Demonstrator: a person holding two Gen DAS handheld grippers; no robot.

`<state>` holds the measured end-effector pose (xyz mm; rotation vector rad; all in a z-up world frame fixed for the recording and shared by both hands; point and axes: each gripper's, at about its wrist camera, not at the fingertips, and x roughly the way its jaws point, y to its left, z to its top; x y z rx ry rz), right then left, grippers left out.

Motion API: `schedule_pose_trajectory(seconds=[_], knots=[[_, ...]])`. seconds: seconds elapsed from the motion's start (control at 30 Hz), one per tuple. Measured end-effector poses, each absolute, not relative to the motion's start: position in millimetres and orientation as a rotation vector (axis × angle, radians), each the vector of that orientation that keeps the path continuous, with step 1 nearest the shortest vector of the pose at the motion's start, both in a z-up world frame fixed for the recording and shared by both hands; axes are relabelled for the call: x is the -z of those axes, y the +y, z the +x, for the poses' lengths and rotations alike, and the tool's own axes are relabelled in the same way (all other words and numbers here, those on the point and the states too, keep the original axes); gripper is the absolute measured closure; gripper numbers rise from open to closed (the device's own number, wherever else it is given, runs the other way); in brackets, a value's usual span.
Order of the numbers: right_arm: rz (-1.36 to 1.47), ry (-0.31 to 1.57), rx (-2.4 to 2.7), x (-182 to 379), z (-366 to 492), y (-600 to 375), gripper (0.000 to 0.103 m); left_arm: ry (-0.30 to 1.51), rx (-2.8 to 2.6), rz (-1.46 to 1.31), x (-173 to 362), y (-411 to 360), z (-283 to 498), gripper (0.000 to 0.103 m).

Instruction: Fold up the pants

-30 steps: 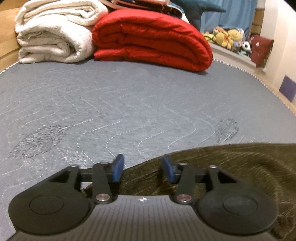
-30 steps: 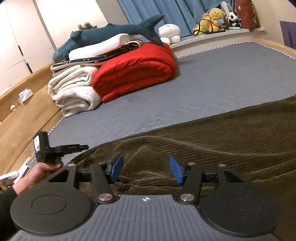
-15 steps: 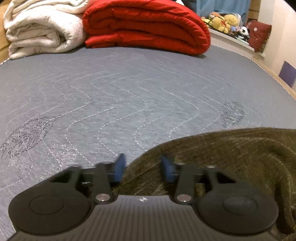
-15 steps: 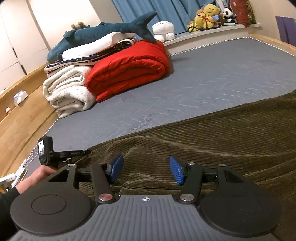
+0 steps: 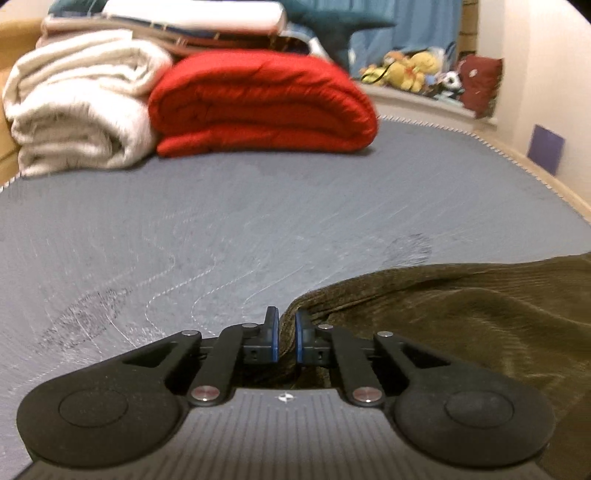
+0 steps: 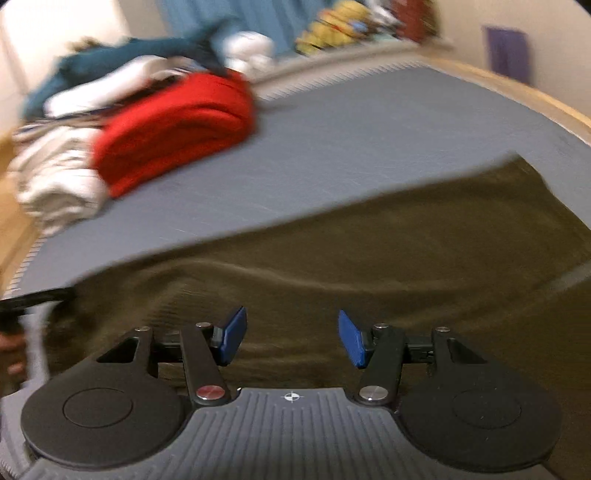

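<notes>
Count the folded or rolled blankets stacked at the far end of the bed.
2 clearly: a red quilt folded at centre, and a cream blanket rolled against its left side. Flatter bedding lies on top of them; more may be hidden behind.

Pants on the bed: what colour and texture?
Olive-brown ribbed corduroy pants, clearest in the left wrist view.

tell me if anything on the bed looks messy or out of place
Nothing is spilled or damaged. The olive corduroy pants lie rumpled, not flat, with ridges bunched near the left gripper, which pinches their edge. The right gripper is open above the cloth. The red quilt and white blanket sit folded at the far end.
</notes>
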<state>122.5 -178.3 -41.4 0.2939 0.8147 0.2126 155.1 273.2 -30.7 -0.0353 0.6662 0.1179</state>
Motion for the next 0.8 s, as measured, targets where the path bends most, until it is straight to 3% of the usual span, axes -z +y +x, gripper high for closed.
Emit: schedule_pose_trajectory(seconds=[0.27,0.6,0.73,0.8], knots=[[0.559,1.015,-0.073,90,128,-199,0.045,0.592,-0.030,0.041,-2,233,83,0.095],[0.592,0.984,-0.075,90,120,-176,0.045,0.561,0.109,0.051,-26,216,-26,0.098],[0.661,0.926,-0.049,83,122,-195,0.045,0.649,0.164,0.073,-8,216,-59,0.098],[0.707,0.898,-0.021,82,125,-210,0.045,0.784,0.216,0.090,13,213,-58,0.098]])
